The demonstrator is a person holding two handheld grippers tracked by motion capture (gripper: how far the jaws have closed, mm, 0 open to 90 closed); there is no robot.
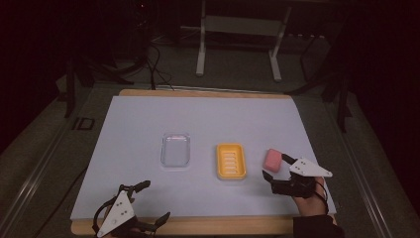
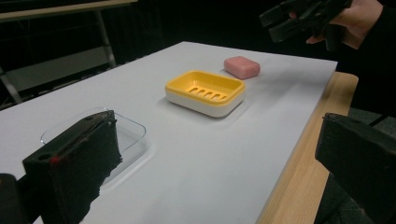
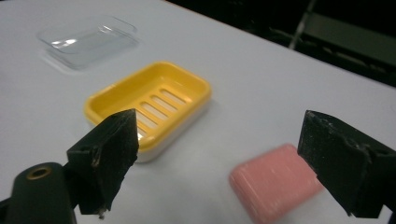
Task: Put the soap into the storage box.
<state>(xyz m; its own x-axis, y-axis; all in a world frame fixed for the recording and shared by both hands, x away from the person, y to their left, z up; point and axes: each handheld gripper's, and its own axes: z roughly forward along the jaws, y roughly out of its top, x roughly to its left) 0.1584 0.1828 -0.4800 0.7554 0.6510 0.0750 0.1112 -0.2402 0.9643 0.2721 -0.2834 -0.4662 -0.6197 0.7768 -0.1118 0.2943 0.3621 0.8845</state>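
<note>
A pink soap bar [image 1: 273, 159] [image 2: 241, 66] [image 3: 275, 184] lies on the white sheet, right of a yellow slotted soap dish [image 1: 231, 160] [image 2: 205, 91] [image 3: 148, 106]. A clear plastic lid [image 1: 176, 149] [image 2: 128, 132] [image 3: 88, 40] lies left of the dish. My right gripper [image 1: 275, 165] [image 3: 219, 161] hovers open just in front of the soap, jaws wide, nothing between them. A hand holds it. My left gripper [image 1: 153, 200] [image 2: 215, 163] rests open near the table's front left edge, with nothing in it.
The white sheet [image 1: 138, 129] covers a wooden table [image 1: 198, 225] whose edge shows at the front. Beyond the table stands a metal frame [image 1: 237, 39] on a dark floor, with cables [image 1: 153, 64] to the left.
</note>
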